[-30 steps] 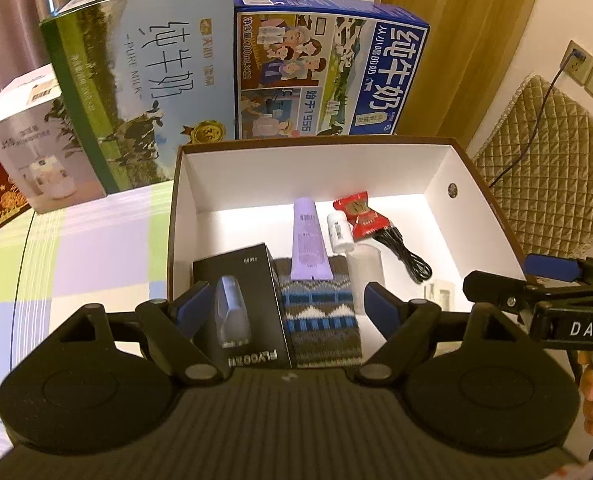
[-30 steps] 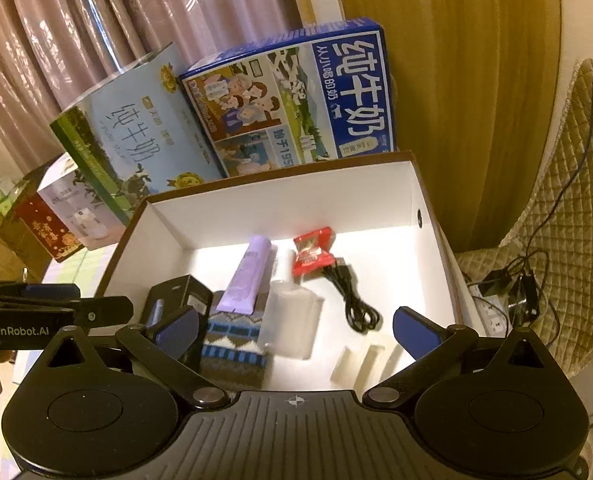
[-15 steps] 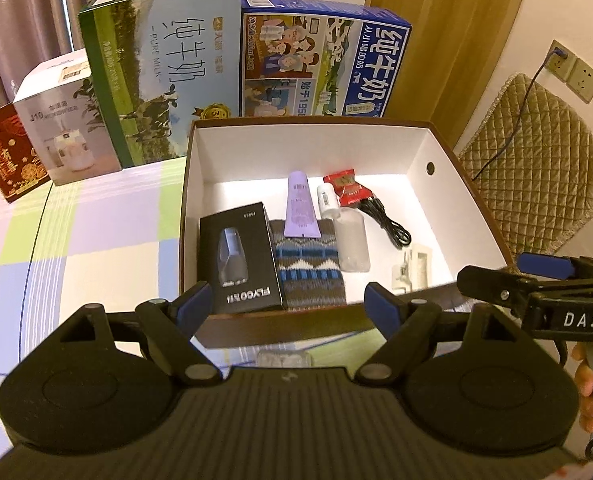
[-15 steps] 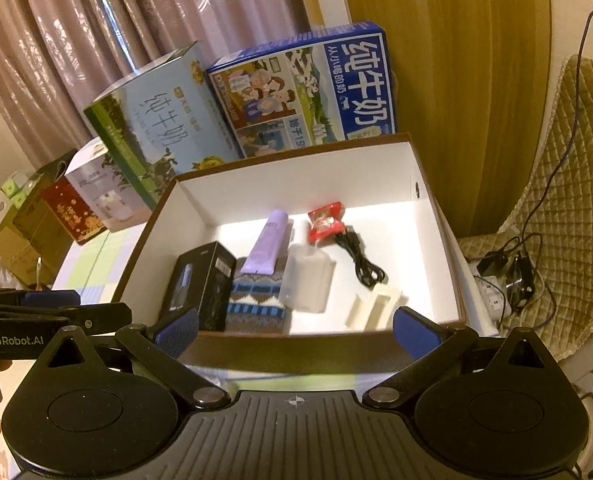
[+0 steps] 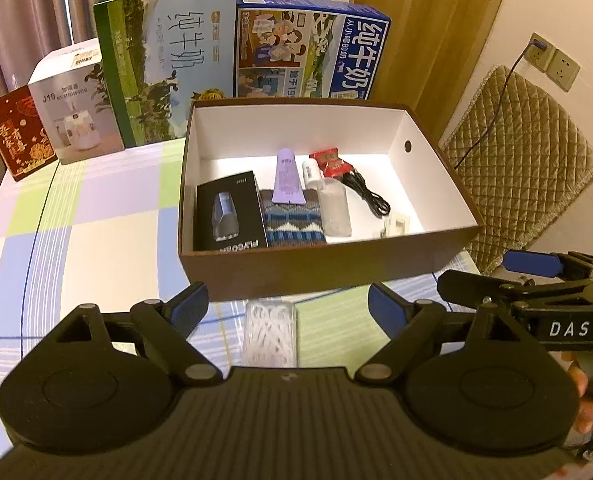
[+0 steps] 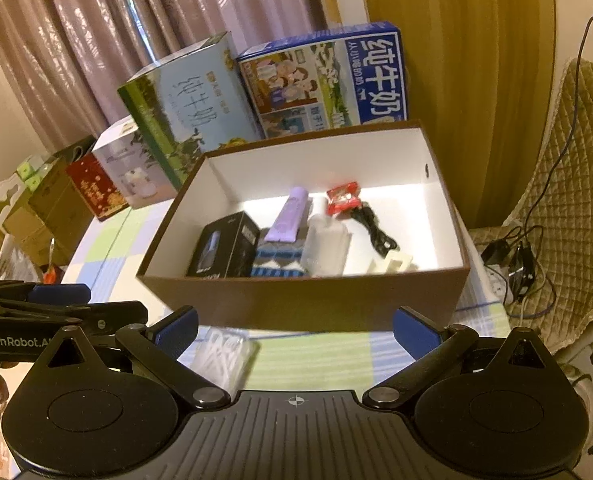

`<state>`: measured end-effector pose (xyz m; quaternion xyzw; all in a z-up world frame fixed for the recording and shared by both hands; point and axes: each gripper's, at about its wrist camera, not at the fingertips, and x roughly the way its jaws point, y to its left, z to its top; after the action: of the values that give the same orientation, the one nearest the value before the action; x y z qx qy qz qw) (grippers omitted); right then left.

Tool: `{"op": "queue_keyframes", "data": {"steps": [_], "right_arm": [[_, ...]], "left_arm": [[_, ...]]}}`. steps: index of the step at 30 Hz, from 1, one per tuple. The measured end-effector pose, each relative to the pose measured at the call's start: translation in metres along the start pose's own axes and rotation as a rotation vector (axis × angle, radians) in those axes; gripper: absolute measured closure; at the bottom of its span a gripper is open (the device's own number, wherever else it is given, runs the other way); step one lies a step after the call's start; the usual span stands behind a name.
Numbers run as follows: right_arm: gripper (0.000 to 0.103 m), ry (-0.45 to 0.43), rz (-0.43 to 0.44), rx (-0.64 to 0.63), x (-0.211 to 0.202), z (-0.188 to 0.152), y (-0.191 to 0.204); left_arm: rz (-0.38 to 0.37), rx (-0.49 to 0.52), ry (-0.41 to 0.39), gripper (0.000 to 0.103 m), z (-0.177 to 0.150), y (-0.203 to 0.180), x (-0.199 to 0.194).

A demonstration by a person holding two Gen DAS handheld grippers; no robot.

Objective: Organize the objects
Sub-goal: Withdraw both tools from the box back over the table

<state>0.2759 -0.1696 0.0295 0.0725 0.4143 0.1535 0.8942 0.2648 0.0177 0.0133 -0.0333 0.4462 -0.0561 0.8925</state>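
Here, one brown box [image 5: 324, 268] holds seven or so small things. Both the left gripper [image 5: 286, 302] and right gripper [image 6: 294, 326] gape wide, holding nothing. One clear case of cotton swabs [image 5: 271, 330] is partly hidden.

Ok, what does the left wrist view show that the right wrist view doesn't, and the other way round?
Only the left wrist view: the right claw entering from the right edge, and a wall socket with two plates.

Only the right wrist view: the left claw at the left edge, stacked cardboard cartons left of the table, and plugs and cables on the floor.

Both: the brown box with its purple tube and black cable, and a clear cotton swab case on the checked tablecloth in front of it.
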Motion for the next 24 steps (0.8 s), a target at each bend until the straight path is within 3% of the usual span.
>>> {"op": "queue_keyframes", "data": {"steps": [24], "right_arm": [[0.002, 0.068, 0.030, -0.030, -0.009, -0.053, 0.036]], "left_arm": [[0.048, -0.038, 0.052, 0.018, -0.066, 0.018, -0.028]]}}
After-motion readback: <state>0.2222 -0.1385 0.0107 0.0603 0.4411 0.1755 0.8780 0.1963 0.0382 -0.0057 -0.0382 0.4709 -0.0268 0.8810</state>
